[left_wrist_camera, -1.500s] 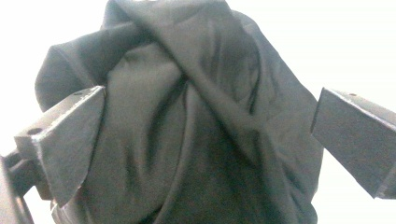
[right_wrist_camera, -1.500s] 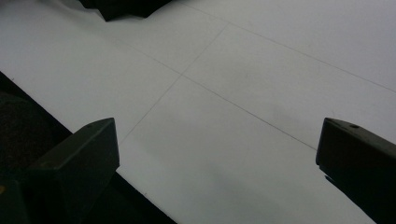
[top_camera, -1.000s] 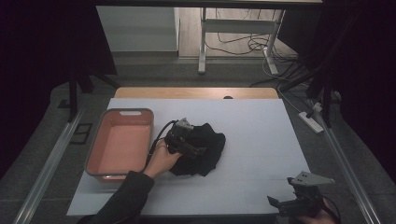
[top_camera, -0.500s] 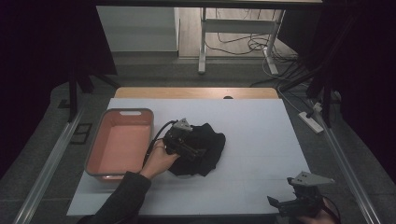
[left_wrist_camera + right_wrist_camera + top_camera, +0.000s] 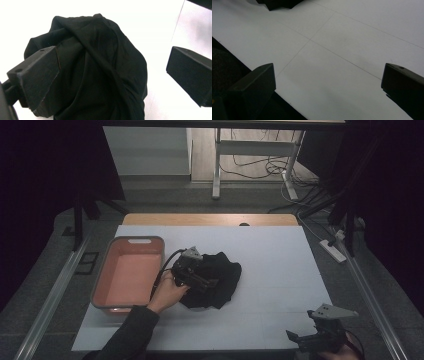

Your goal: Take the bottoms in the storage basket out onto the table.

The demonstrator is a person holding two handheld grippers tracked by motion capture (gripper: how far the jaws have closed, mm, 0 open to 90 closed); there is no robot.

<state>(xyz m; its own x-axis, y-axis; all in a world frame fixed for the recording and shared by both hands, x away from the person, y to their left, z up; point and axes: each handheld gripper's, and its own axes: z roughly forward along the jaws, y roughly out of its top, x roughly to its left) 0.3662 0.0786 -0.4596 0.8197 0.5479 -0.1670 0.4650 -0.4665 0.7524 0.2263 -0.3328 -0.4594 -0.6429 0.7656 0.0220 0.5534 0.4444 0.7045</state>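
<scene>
Black cloth [image 5: 217, 280], bunched; no clear axis

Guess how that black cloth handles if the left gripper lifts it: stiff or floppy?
Probably floppy: the black cloth lies crumpled in soft folds, so it should drape and sag. Likely light, being thin fabric. The left gripper, open over it, may pinch only one fold.

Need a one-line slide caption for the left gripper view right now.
Left tongs open wide over a crumpled black cloth on the white table surface, one jaw against its folds.
</scene>
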